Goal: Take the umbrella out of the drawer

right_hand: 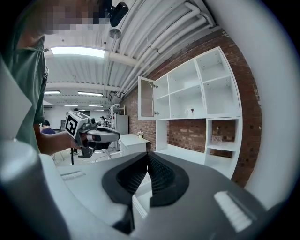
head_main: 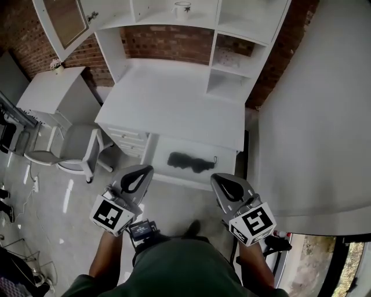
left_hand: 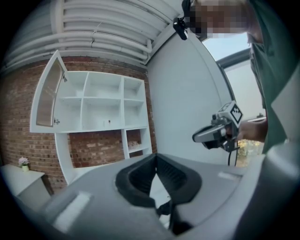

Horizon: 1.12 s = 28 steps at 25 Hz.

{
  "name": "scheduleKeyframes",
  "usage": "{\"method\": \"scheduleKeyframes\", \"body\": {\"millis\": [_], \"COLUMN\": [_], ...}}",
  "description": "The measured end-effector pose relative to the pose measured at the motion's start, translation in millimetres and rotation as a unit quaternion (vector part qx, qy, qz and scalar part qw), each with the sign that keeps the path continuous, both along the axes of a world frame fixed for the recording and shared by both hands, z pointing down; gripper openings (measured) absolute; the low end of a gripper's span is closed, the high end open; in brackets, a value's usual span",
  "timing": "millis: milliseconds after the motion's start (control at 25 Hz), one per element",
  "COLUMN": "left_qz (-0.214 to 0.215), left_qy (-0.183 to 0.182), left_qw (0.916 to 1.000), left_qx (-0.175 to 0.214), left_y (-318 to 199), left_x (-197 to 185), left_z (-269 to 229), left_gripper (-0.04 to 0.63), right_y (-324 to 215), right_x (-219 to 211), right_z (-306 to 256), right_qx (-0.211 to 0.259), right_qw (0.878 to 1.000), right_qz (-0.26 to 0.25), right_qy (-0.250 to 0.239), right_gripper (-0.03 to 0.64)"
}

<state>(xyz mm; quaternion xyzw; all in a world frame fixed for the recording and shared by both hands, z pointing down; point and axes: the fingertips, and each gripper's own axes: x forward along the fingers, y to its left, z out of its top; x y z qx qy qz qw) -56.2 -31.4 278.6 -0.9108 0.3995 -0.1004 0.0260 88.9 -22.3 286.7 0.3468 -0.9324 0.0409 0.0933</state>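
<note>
A black folded umbrella (head_main: pixel 190 162) lies in the open white drawer (head_main: pixel 227 163) under the desk top (head_main: pixel 179 98). In the head view both grippers hover in front of the drawer, short of it and touching nothing. My left gripper (head_main: pixel 146 170) is shut and empty, just left of the drawer's front edge. My right gripper (head_main: pixel 215 177) is shut and empty near the front right corner. In the left gripper view its jaws (left_hand: pixel 156 157) meet, with the right gripper (left_hand: pixel 218 132) beside them. The right gripper view shows closed jaws (right_hand: pixel 148 154) and the left gripper (right_hand: pixel 91 133).
A white hutch with open shelves stands on the desk, with a cup (head_main: pixel 182 8) on a shelf and a cabinet door (head_main: pixel 61 20) swung open. A grey chair (head_main: pixel 78 148) and a small white table (head_main: pixel 52 90) stand at the left. A white partition (head_main: pixel 313 116) rises at the right.
</note>
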Motion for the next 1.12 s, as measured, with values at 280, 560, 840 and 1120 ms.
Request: {"method": "scheduleKeyframes", "body": {"millis": [280, 560, 840, 1120], "left_qz": [-0.009, 0.024, 0.074, 0.1], "left_qy": [-0.014, -0.009, 0.012, 0.023], "left_qw": [0.9998, 0.9996, 0.9972, 0.9947], "left_qx": [-0.009, -0.014, 0.001, -0.003], "left_y": [-22, -61, -113, -153], "left_x": [20, 29, 18, -21], "left_z": [3, 8, -3, 5], "left_gripper": [0.002, 0.002, 0.002, 0.002], "right_y": [-27, -54, -88, -120], "right_x": [22, 27, 8, -32], "right_z": [4, 13, 4, -2], "right_qx": [-0.006, -0.016, -0.01, -0.001], "right_qw": [1.0, 1.0, 0.998, 0.996], "right_qz": [-0.01, 0.017, 0.058, 0.084], "right_qy": [-0.011, -0.008, 0.004, 0.016], "right_gripper": [0.005, 0.005, 0.005, 0.009]}}
